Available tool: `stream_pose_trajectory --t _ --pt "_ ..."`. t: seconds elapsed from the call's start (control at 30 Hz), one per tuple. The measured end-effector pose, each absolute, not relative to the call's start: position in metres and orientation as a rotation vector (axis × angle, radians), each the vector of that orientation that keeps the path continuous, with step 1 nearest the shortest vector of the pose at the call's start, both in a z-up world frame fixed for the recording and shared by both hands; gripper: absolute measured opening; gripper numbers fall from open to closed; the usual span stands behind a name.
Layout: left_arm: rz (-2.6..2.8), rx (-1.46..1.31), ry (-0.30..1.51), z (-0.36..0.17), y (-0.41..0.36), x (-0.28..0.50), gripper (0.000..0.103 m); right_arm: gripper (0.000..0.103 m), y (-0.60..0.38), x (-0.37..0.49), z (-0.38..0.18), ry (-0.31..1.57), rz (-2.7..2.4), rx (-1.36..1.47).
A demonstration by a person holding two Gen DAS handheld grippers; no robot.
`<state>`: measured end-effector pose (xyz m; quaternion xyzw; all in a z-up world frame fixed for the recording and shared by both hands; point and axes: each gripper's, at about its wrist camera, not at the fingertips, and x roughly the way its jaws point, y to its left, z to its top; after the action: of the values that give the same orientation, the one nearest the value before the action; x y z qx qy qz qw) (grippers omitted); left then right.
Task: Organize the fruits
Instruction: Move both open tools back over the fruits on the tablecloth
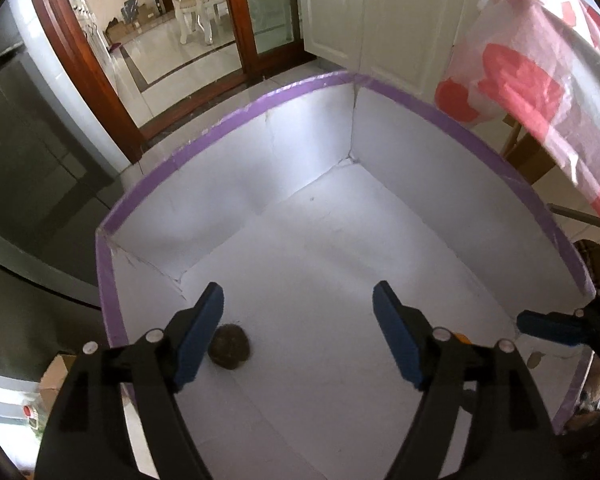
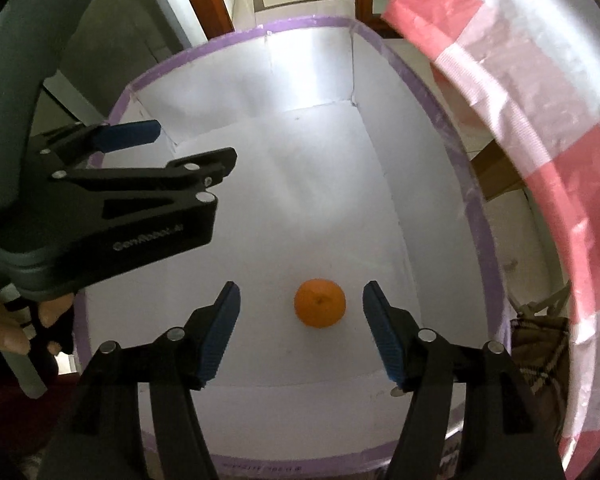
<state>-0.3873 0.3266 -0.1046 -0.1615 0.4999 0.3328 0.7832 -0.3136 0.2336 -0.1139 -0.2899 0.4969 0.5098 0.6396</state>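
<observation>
A white box with a purple rim fills both views. In the left wrist view a brown, rough-skinned fruit lies on the box floor just inside the left finger. My left gripper hangs open above it, its pads clear of the fruit. In the right wrist view an orange rests on the box floor. My right gripper is open over it, both pads apart from the orange. The left gripper also shows at the upper left there, and a right finger shows at the left view's right edge.
A pink-and-white tablecloth hangs over the box's right side. A plaid cloth lies by the right wall. Beyond the box are a wooden door frame, white cabinet doors and a grey appliance. A hand holds the left tool.
</observation>
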Motion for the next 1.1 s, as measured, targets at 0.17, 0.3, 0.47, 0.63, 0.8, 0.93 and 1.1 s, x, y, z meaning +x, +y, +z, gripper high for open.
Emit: stream_pose_trajectory --t 0.17,0.3,0.47,0.63,0.8,0.93,1.1 --pt "0.744 -0.282 1.022 -0.073 0.317 -0.382 0.078 0.064 0.219 -0.313 -0.084 1.088 1.192 -0.600" --pt "0.762 -0.217 0.954 -0.038 0.310 -0.373 0.079 0.068 0.197 -0.312 -0.042 0.982 1.215 -0.539" --pt "0.747 -0.109 0.837 0.019 0.285 -0.348 0.092 0.076 0.146 -0.300 0.023 0.813 1.210 -0.426" --pt "0.653 -0.014 0.730 0.067 0.237 -0.296 0.101 0.087 0.075 -0.270 0.070 0.635 1.070 -0.319" --pt "0.410 0.025 0.687 0.097 0.164 -0.216 0.101 0.087 -0.008 -0.214 0.083 0.610 0.819 -0.211" --pt "0.217 0.036 0.665 0.094 0.101 -0.142 0.101 0.087 -0.075 -0.155 0.071 0.657 0.612 -0.080" --pt "0.031 -0.072 0.747 0.062 0.042 -0.034 0.101 0.087 -0.190 -0.080 0.059 0.746 0.324 0.114"
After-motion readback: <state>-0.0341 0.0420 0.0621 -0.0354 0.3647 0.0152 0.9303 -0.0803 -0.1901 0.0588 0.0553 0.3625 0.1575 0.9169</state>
